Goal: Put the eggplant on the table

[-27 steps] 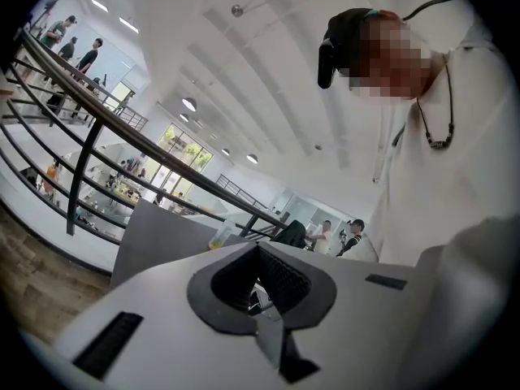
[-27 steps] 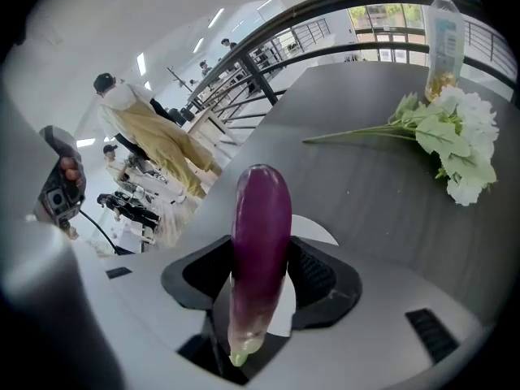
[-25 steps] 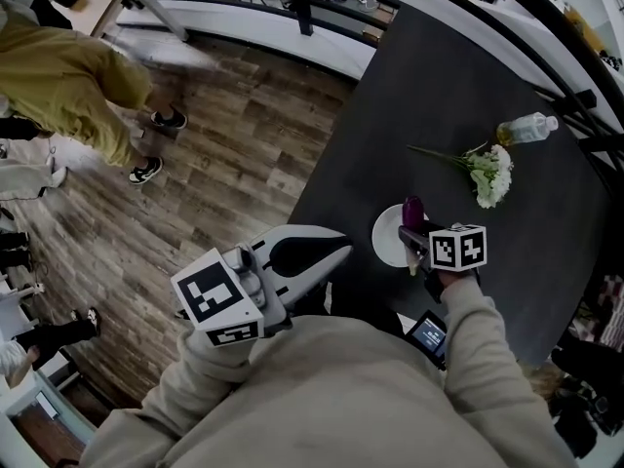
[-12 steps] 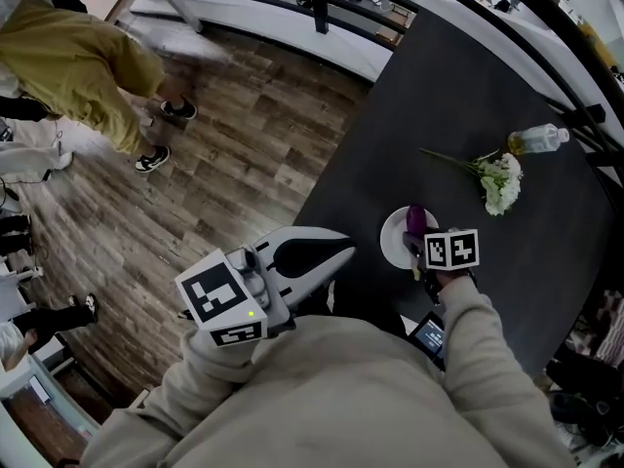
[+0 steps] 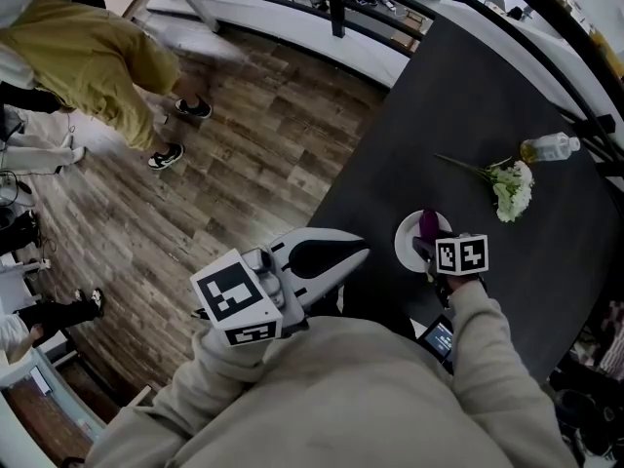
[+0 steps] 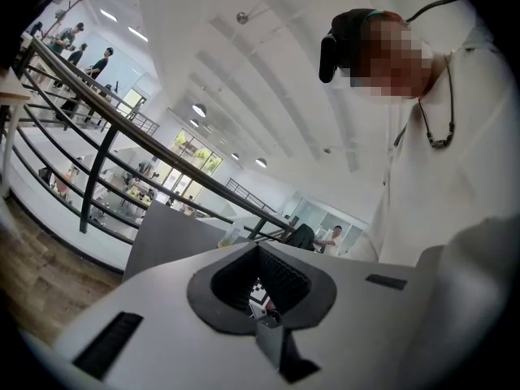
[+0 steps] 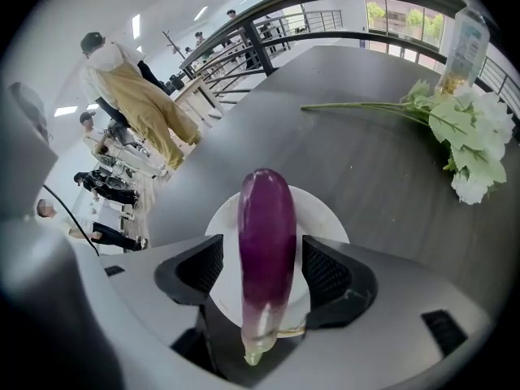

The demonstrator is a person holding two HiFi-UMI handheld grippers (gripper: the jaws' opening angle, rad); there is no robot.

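A purple eggplant (image 7: 266,242) stands lengthwise between the jaws of my right gripper (image 7: 264,273), its far end over a small white plate (image 7: 325,218) on the dark table (image 7: 382,177). The jaws are opening, and both dark pads (image 7: 199,270) stand clear of the eggplant with a gap on each side. In the head view the eggplant (image 5: 428,224) lies on the plate (image 5: 405,245) just ahead of the right gripper (image 5: 430,250). My left gripper (image 5: 353,254) is shut and holds nothing, level over the floor left of the table; its closed jaws fill the left gripper view (image 6: 260,254).
A bunch of white flowers (image 5: 513,185) and a plastic bottle (image 5: 552,147) lie farther back on the table (image 5: 487,86). A small screen (image 5: 439,339) sits near the table's near edge. A person in yellow (image 5: 88,52) stands on the wooden floor at left. Railings run behind.
The right gripper has sunk slightly toward the plate with the eggplant. The left gripper has kept still. The whole view has shifted a little to the right.
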